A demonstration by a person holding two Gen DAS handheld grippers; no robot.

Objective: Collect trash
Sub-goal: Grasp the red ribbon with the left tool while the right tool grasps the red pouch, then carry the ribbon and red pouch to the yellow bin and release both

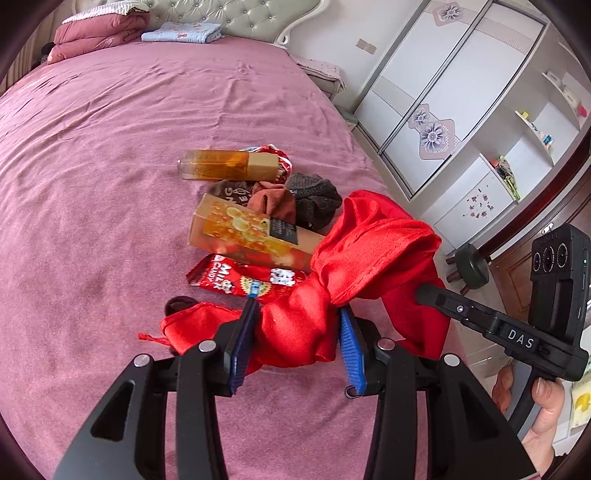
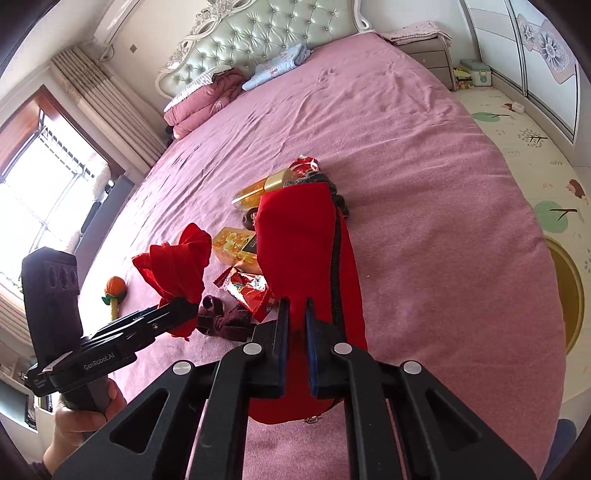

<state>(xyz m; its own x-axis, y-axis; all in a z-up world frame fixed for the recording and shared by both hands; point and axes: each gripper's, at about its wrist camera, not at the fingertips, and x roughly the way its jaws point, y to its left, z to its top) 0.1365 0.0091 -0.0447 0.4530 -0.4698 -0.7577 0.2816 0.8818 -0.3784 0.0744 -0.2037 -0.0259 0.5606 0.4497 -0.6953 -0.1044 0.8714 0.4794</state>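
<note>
A red cloth bag (image 1: 369, 254) lies on the pink bed, held at both ends. My left gripper (image 1: 297, 314) is shut on a bunched part of it; it also shows in the right wrist view (image 2: 184, 306). My right gripper (image 2: 296, 306) is shut on the bag's other edge (image 2: 303, 240); its tip shows in the left wrist view (image 1: 424, 291). Behind the bag lie a red Milk Candy wrapper (image 1: 243, 278), a gold box (image 1: 251, 236), an amber bottle (image 1: 229, 164), another red wrapper (image 1: 277, 155) and socks (image 1: 314, 199).
The pink bedsheet (image 1: 110, 184) spreads left and far. Folded quilts (image 1: 99, 33) lie by the headboard. An orange toy (image 2: 115, 290) lies on the bed at left. A dark red sock (image 2: 229, 321) lies near the left gripper. A wardrobe (image 1: 461, 92) and a stool (image 1: 471, 266) stand at right.
</note>
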